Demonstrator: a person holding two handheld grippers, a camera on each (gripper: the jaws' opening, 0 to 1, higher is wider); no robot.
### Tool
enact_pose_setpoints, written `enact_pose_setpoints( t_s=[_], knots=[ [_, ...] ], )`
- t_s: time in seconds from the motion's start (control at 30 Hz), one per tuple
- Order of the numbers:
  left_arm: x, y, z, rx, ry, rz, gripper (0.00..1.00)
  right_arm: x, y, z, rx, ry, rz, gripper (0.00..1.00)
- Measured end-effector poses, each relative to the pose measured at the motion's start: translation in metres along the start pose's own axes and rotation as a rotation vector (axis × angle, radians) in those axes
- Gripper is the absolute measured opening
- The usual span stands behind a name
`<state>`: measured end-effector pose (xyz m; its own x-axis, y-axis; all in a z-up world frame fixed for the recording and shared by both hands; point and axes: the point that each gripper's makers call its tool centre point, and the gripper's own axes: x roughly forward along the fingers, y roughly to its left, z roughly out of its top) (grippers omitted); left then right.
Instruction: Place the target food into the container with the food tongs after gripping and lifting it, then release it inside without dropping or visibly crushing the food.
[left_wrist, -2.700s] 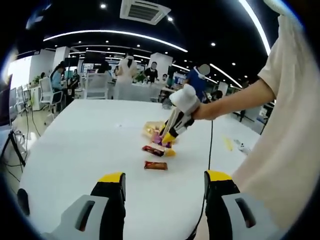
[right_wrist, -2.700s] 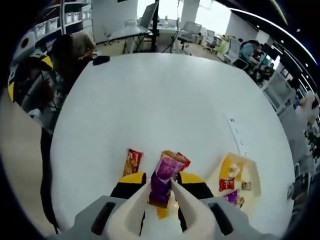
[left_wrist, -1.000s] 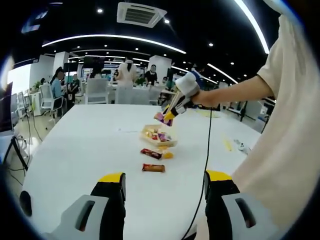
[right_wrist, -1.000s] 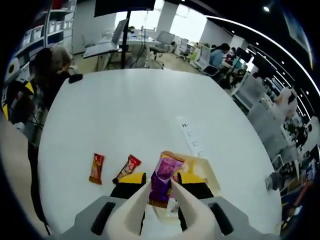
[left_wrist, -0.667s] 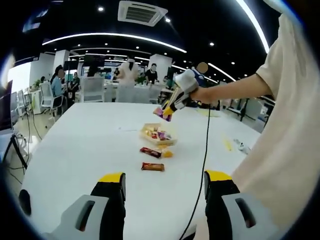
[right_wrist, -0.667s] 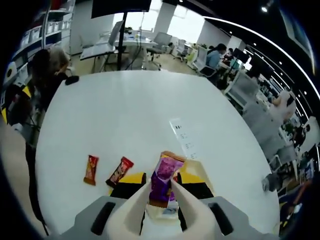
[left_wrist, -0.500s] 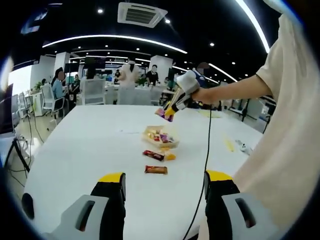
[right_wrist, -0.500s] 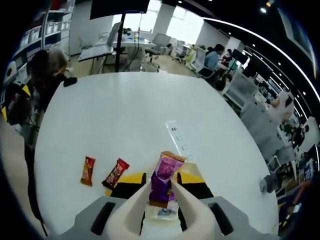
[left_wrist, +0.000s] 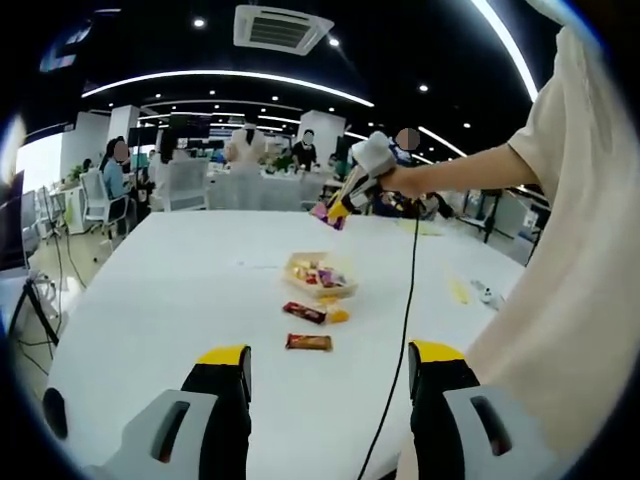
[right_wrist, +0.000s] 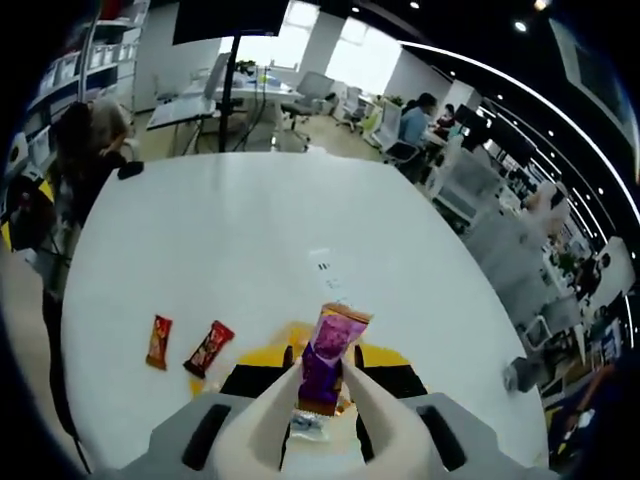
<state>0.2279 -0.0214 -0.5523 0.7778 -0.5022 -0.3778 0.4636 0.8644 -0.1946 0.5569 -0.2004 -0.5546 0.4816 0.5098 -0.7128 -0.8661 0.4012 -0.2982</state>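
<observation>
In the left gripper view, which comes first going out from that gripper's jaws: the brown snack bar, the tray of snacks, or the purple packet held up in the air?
1. Brown snack bar, nearest on the table.
2. Tray, farther back.
3. Purple packet, farthest, raised in the right gripper.

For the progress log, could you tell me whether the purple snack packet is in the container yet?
Not yet. The purple snack packet is pinched in the tongs held by the right claw, in the air above the container.

The person wears a cream short sleeve (left_wrist: 548, 120); grey tongs (left_wrist: 328, 385) have yellow-capped black jaws.
</observation>
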Motion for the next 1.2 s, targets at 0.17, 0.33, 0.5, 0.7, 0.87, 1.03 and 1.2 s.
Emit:
enact_pose_setpoints(
  t_s=[0.17,0.33,0.5,0.7,0.87,1.03,1.2],
  knots=[
    [0.002,-0.001,0.001,0.0,-0.003,-0.003,0.63,-0.003,-0.006,0.0,-0.003,-0.002,-0.01,0.24],
    [0.002,-0.002,-0.001,-0.001,0.001,-0.003,0.63,-0.003,-0.01,0.0,0.004,-0.004,-0.012,0.24],
    [0.001,-0.001,-0.002,-0.004,0.004,0.001,0.63,0.0,-0.015,0.003,0.002,-0.007,-0.017,0.24],
    [0.0,0.002,-0.004,-0.008,0.006,0.01,0.63,0.002,-0.018,0.006,0.003,-0.011,-0.025,0.24],
    [0.001,0.002,-0.003,-0.014,-0.002,0.013,0.63,0.004,-0.018,0.004,0.006,-0.005,-0.023,0.24],
    [0.003,0.0,-0.005,-0.015,0.002,0.006,0.63,0.004,-0.019,0.002,0.006,0.0,-0.023,0.24],
    [0.001,0.002,-0.006,-0.018,0.005,0.011,0.63,0.005,-0.019,0.0,0.012,0.0,-0.024,0.24]
  ],
)
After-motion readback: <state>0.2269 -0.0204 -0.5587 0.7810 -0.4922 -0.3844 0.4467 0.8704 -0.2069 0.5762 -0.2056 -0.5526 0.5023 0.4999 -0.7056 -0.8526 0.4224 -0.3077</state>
